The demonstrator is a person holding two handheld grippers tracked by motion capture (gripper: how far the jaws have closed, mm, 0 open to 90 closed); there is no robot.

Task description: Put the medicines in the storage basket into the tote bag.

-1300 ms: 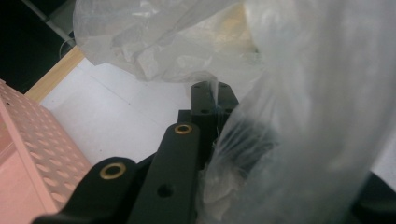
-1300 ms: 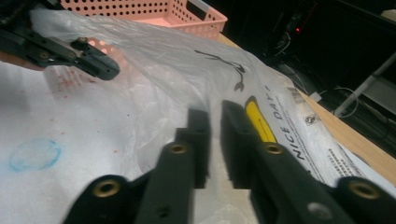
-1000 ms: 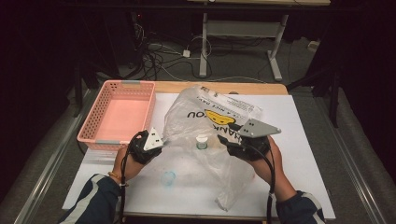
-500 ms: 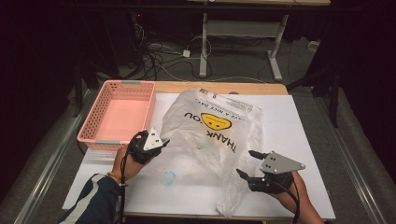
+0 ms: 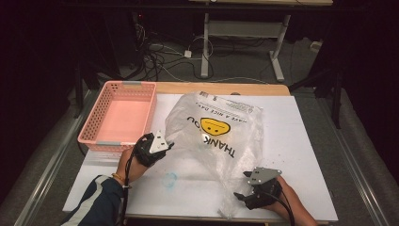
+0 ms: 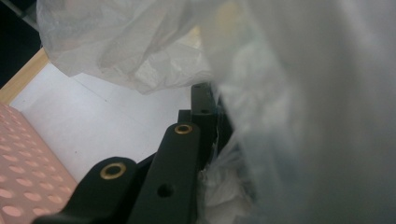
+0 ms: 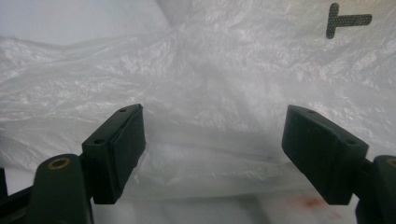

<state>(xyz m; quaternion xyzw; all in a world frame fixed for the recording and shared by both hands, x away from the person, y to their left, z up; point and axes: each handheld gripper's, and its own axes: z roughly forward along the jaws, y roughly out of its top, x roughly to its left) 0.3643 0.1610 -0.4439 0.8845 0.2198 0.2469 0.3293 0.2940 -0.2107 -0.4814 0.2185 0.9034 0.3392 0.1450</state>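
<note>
We note the surface [image 5: 301,141], white-topped. A clear plastic bag [image 5: 221,136] lies mid-surface, stretching toward the near edge. A pink basket [image 5: 120,117] sits at the far left corner. Left tongs [image 5: 168,145] clamp the bag's left edge. Right tongs [image 5: 240,195], near edge, gape wide, touching nothing.

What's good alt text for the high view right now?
A person at a white-topped table pinches one edge of a clear plastic bag, printed with a yellow face, in the left gripper. The right gripper sits open at the bag's near end. An empty pink basket stands at the left.
</note>
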